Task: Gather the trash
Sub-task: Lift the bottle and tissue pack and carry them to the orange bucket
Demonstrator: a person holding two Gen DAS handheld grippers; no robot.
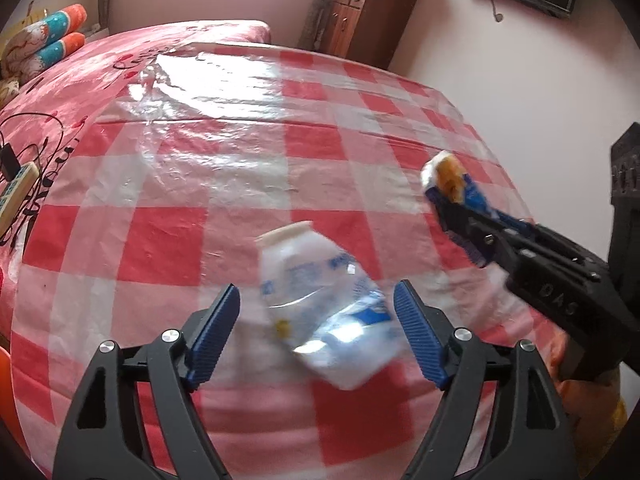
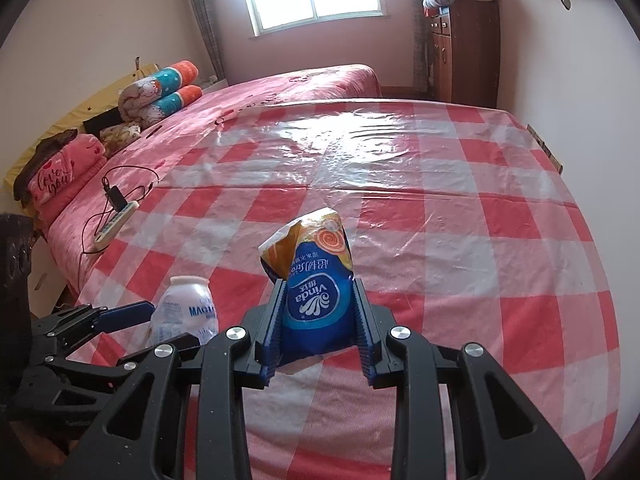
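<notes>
My right fingers (image 2: 318, 334) pinch the tissue pack (image 2: 314, 280); left fingers (image 1: 316, 334), spread, straddle the bottle (image 1: 320, 304), which may slip free.

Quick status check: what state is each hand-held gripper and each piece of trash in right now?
Left hand-held gripper: jaws open, pads clear of the bottle.
Plastic bottle: crumpled, white cap on, between the open left pads, not clamped; blurred.
Right hand-held gripper: shut on the tissue packet.
Tissue packet: blue Vinda wrapper, crumpled, clamped upright, top torn open.
Checked plastic sheet: spread flat, wrinkled, glossy.
</notes>
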